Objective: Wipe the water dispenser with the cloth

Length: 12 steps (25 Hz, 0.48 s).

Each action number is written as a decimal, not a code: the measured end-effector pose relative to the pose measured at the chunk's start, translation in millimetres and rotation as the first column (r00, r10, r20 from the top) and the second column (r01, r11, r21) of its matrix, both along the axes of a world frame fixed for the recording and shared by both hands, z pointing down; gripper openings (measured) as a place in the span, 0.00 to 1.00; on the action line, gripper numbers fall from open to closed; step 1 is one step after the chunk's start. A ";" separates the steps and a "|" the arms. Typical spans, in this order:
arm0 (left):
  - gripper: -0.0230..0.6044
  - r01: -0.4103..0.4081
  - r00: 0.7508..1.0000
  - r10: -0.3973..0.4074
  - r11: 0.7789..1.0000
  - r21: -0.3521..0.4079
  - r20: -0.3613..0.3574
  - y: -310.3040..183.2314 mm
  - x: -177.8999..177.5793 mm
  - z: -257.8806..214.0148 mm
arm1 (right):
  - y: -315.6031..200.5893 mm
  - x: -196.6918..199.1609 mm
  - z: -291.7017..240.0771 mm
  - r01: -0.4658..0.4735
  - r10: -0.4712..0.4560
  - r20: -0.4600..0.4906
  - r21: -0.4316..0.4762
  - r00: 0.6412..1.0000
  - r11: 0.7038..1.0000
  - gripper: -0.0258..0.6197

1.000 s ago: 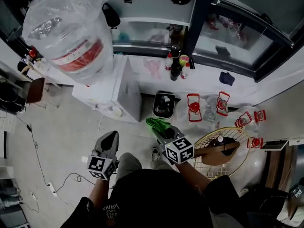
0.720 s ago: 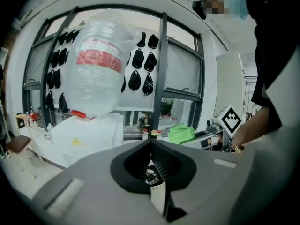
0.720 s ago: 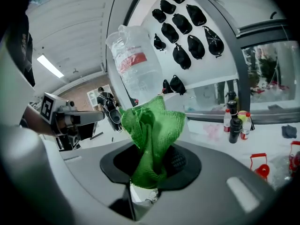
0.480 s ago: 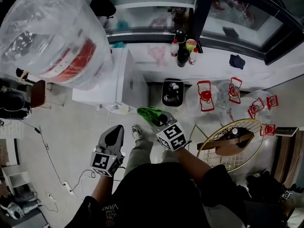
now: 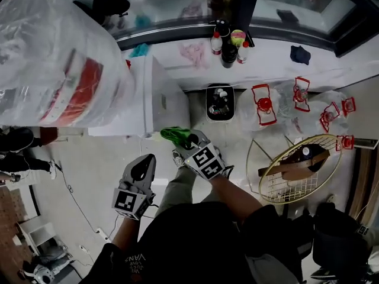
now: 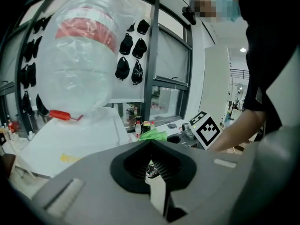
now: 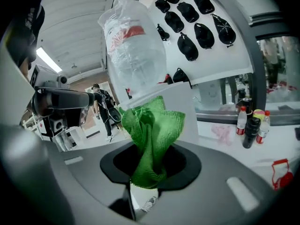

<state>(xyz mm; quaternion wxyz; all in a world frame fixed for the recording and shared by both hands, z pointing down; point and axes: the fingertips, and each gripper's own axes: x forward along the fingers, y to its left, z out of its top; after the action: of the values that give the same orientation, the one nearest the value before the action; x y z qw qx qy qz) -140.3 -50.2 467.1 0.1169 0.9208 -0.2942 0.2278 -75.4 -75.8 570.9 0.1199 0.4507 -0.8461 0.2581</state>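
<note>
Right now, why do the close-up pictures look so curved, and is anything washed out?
Left gripper view: wide-angle lens bows the window frame, corners go black. Right gripper view: same bending, green cloth sharp. Head view: bagged bottle glares white.

- We see a pale floor (image 5: 89,164) that carries the white water dispenser (image 5: 161,102), with a black bin (image 5: 220,103) near it.
- On the same floor we find plastic-wrapped jugs with red handles (image 5: 263,106), a gold wire basket (image 5: 296,171) and a thin cable (image 5: 76,199).
- We see a white ledge (image 5: 266,65) below the window holding a cluster of bottles (image 5: 228,43), a pink cloth (image 5: 194,53) and a dark cloth (image 5: 300,54).
</note>
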 end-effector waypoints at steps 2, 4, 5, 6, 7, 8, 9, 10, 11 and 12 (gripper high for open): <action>0.04 -0.026 1.000 0.026 1.000 0.002 0.003 -3.8 5.9 6.1 | -1.4 2.2 1.4 -0.022 0.022 0.014 -0.003 1.000 1.000 0.22; 0.04 -0.046 0.999 0.046 0.999 0.009 0.007 -7.7 12.5 11.4 | -4.6 2.8 -0.9 -0.026 0.025 0.024 0.017 0.999 1.000 0.22; 0.04 -0.053 0.999 0.053 0.998 0.014 0.007 -10.2 15.8 13.2 | -6.9 2.3 -1.8 -0.018 0.018 0.023 0.033 1.000 0.999 0.22; 0.04 -0.060 0.998 0.059 0.998 0.021 0.004 -13.0 18.6 14.3 | -9.8 1.0 -2.9 -0.007 0.006 0.022 0.050 1.000 0.999 0.22; 0.04 -0.066 0.998 0.066 0.997 0.026 -0.001 -15.6 20.6 14.9 | -12.9 -1.1 -4.5 0.005 -0.006 0.024 0.066 1.000 0.998 0.22; 0.04 -0.074 0.997 0.074 0.997 0.031 -0.004 -17.7 21.5 15.6 | -16.2 -4.0 -6.2 0.017 -0.019 0.029 0.081 0.999 0.997 0.22; 0.04 -0.084 0.996 0.084 0.996 0.033 -0.003 -19.2 21.3 16.6 | -19.5 -7.5 -7.6 0.028 -0.031 0.034 0.093 0.999 0.995 0.22; 0.04 -0.096 0.995 0.096 0.995 0.033 0.000 -20.2 20.5 18.1 | -22.7 -11.0 -8.4 0.037 -0.041 0.040 0.102 0.998 0.994 0.22; 0.04 -0.108 0.994 0.108 0.994 0.031 0.005 -21.1 19.2 19.8 | -26.1 -14.0 -8.8 0.041 -0.047 0.045 0.109 0.998 0.993 0.22; 0.04 -0.120 0.993 0.120 0.992 0.028 0.009 -22.2 17.6 21.3 | -29.8 -15.8 -8.6 0.041 -0.046 0.048 0.113 0.998 0.993 0.22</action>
<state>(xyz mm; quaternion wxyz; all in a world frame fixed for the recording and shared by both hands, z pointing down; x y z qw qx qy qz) -122.7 -72.5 488.3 0.0887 0.9375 -0.2420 0.2336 -91.2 -105.6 562.3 0.0785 0.4316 -0.8716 0.2187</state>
